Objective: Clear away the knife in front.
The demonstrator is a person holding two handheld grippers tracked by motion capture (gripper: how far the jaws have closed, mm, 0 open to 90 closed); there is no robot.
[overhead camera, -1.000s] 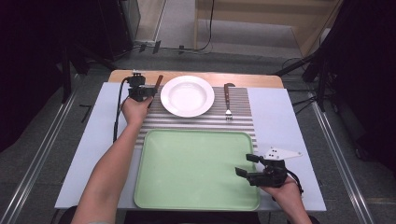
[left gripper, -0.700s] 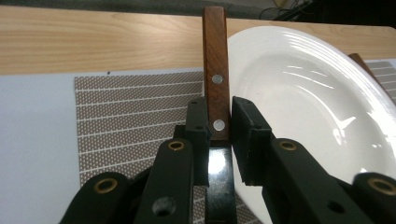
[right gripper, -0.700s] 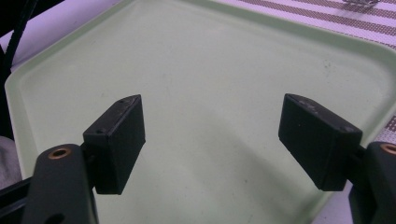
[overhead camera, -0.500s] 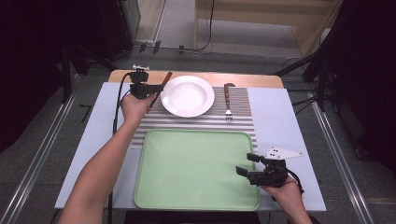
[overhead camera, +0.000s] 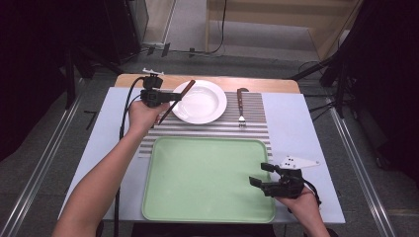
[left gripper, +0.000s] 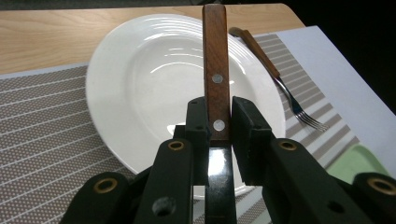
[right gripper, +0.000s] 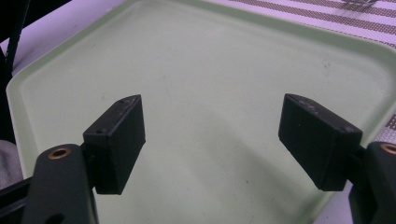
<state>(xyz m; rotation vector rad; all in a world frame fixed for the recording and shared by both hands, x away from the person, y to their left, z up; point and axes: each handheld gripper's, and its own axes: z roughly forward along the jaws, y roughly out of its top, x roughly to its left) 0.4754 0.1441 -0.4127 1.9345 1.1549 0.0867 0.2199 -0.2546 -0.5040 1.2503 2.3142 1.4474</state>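
Both jaws of your left gripper [left gripper: 218,135] clamp the knife [left gripper: 216,70], its handle pointing away over the plate [left gripper: 140,84]; your right gripper [right gripper: 212,140] stands open above the tray [right gripper: 224,56].

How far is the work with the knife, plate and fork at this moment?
Done: the left gripper has clamped the knife by its wooden handle and holds it lifted over the plate.
In hand: carrying the knife.
Left: the green tray holds nothing, plate and fork lie on the striped mat, and the right gripper waits open over the tray.
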